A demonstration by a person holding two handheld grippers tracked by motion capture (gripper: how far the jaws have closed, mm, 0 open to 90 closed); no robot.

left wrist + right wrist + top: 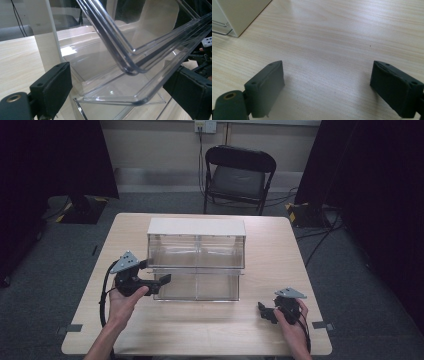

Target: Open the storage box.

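Left gripper has its jaws spread wide around the left front corner of the clear drawer, which stands pulled out and tipped from the lower level of the clear drawer box at mid-table. Right gripper rests released over bare wood, well apart. The step looks like working the drawer; next would be closing on its rim and sliding it squarely.
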